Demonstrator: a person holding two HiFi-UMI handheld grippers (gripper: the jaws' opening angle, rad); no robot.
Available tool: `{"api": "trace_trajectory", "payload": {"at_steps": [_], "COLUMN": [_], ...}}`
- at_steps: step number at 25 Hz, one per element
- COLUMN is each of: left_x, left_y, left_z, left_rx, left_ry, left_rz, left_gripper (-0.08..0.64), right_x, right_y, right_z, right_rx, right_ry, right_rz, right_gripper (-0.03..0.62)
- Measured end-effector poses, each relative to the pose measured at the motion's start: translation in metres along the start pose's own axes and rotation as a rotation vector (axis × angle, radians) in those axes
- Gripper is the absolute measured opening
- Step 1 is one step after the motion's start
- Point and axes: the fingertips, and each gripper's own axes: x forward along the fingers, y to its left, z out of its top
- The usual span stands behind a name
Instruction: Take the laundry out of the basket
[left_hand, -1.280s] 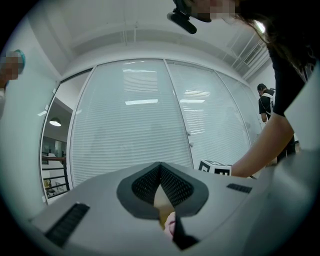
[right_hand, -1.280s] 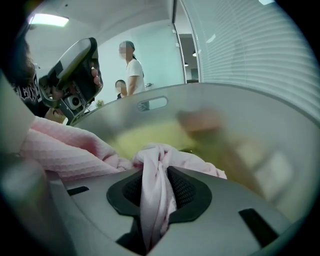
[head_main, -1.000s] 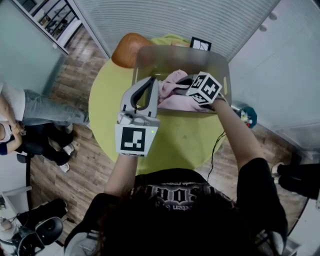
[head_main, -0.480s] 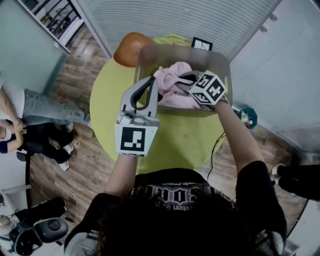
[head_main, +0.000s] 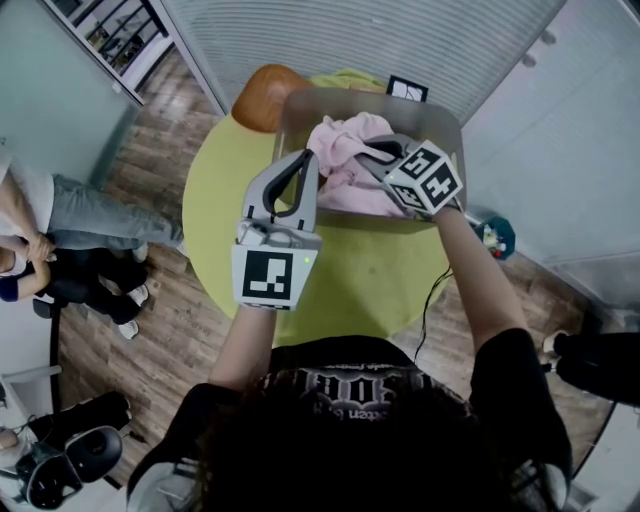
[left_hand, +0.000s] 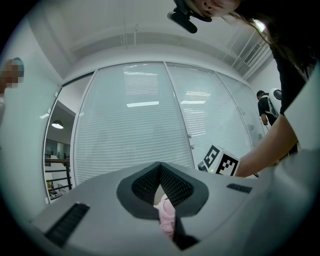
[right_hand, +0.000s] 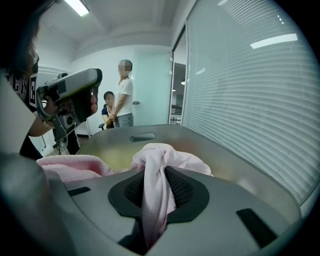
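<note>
While the right hand-held gripper (head_main: 376, 156) is clamping the pink laundry (head_main: 340, 150) in the basket (head_main: 440, 125) far on the counter (head_main: 230, 185), the left hand-held gripper (head_main: 305, 165) is pinching its edge; lifting it clear of the rim is probably coming next.

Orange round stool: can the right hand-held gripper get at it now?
Probably not: the right hand-held gripper is shut on the pink cloth, and the grey plastic basket stands between it and the orange round stool.
</note>
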Motion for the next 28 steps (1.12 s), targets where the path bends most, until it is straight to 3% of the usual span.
{"api": "trace_trajectory", "payload": {"at_steps": [28], "left_x": [-0.017], "left_y": [0.018], "left_z": [0.012], "left_rx": [0.012], "left_ry": [-0.020], "left_rz": [0.076], "left_gripper": [-0.002], "right_x": [-0.052], "right_y": [0.003], "right_z": [0.092], "right_rx": [-0.035], "right_ry": [-0.235], "right_rz": [-0.149], "right_gripper": [0.075]}}
